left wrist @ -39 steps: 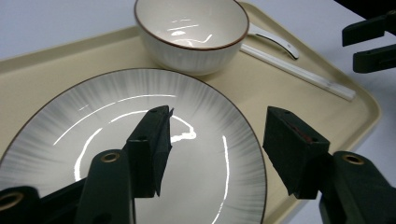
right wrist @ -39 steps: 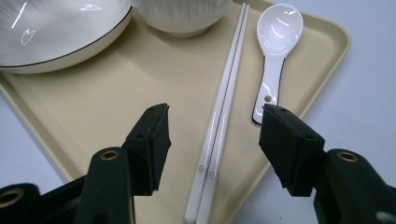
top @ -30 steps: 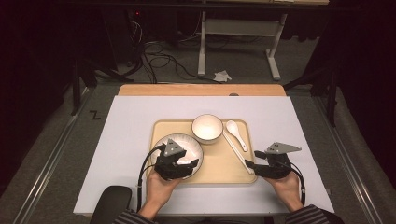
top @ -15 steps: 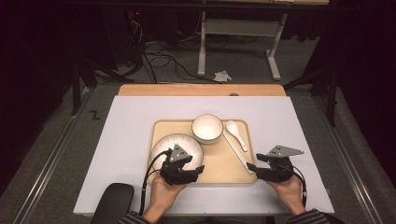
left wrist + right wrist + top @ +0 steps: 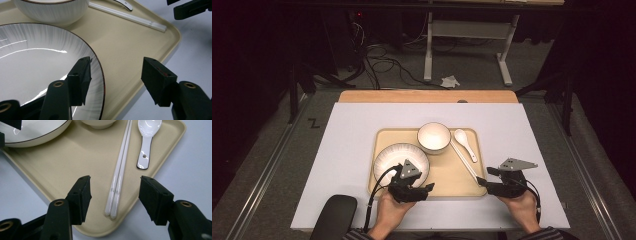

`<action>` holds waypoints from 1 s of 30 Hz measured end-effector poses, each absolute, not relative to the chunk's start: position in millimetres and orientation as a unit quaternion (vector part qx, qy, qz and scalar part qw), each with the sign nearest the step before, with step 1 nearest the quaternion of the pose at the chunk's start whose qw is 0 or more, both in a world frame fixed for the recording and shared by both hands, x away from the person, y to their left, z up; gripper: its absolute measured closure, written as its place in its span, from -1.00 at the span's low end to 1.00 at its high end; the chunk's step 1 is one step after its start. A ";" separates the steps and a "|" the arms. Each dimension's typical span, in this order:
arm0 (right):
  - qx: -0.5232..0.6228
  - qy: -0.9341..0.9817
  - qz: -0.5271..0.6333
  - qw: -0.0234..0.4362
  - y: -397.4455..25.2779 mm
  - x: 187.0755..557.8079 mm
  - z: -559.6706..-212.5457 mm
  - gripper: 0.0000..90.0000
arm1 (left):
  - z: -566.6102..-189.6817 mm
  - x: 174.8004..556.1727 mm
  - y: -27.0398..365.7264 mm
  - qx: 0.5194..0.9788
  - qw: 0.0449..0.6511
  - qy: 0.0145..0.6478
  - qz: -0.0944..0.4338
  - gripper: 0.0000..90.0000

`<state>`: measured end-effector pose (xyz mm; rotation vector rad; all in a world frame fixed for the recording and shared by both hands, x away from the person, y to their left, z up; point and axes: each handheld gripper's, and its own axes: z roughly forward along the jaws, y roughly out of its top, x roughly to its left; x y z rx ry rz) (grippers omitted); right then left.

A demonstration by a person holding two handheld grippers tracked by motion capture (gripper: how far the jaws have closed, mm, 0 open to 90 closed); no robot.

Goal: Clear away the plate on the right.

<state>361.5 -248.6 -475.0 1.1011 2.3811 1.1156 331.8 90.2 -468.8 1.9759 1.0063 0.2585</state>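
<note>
Both pairs of jaws stood spread wide, with nothing held between them. On the left gripper (image 5: 116, 75), seen in its own view, one jaw hung over the near edge of the plate (image 5: 37, 65) and the other over the rim of the tray (image 5: 160, 50), so the gap between them took in the plate's dark-lined edge and a strip of bare tray; whether the jaw touched the plate could not be told. From the high view, that left gripper (image 5: 428, 188) sat at the tray's near edge, just beside the plate (image 5: 394, 156), with the person's hand under it. The right gripper (image 5: 115, 195) was aimed at the tray's near right corner, and the near ends of the chopsticks (image 5: 120, 177) lay in the gap between its open jaws, apart from both. From above, the right gripper (image 5: 482, 181) was just off that corner of the tray (image 5: 449, 176), close to the chopsticks (image 5: 463, 161). The chopsticks lay side by side, running from the near right corner back toward the bowl (image 5: 434, 137). A white spoon (image 5: 464, 143) rested just to the right of them, with its scoop toward the far side of the tray. The bowl stood behind the plate and close to it. The tray rested on a pale table (image 5: 342, 150).
</note>
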 end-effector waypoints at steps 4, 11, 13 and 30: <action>0.379 0.827 0.388 0.148 -249.2 360.2 -475.5 -0.02 | -472.5 330.3 86.1 0.797 0.438 0.402 0.101 -0.10; 0.381 0.828 0.385 0.143 -249.4 357.3 -476.4 -0.02 | -478.8 328.4 80.3 0.807 0.427 0.395 0.100 -0.10; 0.380 0.829 0.385 0.143 -249.6 356.7 -476.7 -0.02 | -479.8 328.1 79.4 0.809 0.425 0.393 0.102 -0.11; 0.383 0.834 0.375 0.135 -249.3 352.3 -479.8 -0.02 | -487.6 326.1 74.0 0.818 0.415 0.385 0.104 -0.11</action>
